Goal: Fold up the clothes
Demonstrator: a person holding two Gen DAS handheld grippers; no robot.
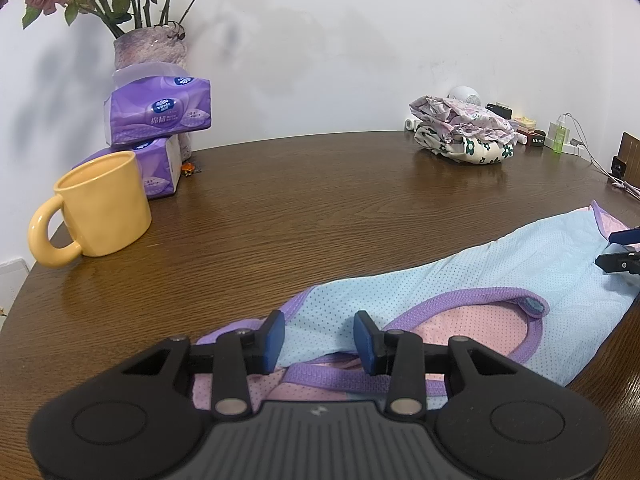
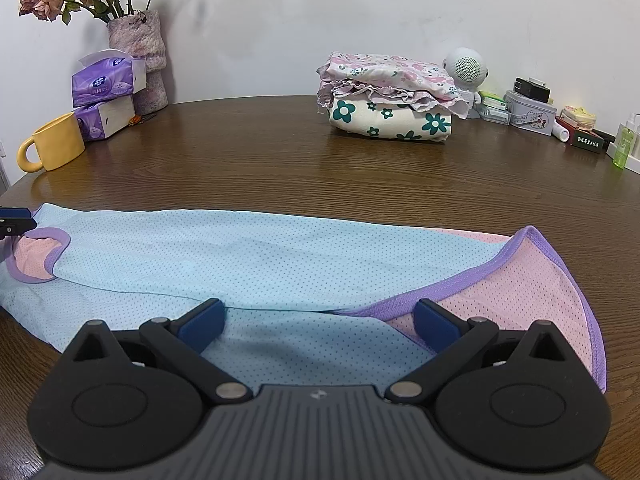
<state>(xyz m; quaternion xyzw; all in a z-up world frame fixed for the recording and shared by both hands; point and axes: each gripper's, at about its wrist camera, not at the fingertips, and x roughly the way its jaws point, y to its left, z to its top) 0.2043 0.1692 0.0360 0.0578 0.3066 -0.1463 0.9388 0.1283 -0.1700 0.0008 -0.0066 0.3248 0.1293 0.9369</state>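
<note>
A light blue mesh top (image 2: 240, 248) with purple trim and a pink inside lies spread across the near part of the brown wooden table (image 2: 280, 168). My left gripper (image 1: 320, 338) sits low over the garment's left end (image 1: 460, 280), by an armhole. Its blue pads stand apart, with blue cloth and a purple strap between and under them, and they do not visibly press on it. My right gripper (image 2: 318, 322) stands wide open over the front edge near the right end. Each gripper's tips show at the edge of the other view: the left gripper (image 2: 16, 220) and the right gripper (image 1: 620, 256).
A stack of folded floral clothes (image 2: 392, 96) sits at the back right. Beside it are a white round speaker (image 2: 466, 66), tins and small boxes (image 2: 528, 108) and a green bottle (image 2: 624, 148). At the back left are a yellow mug (image 1: 104, 204), two purple tissue packs (image 1: 160, 112) and a flower vase (image 1: 150, 46).
</note>
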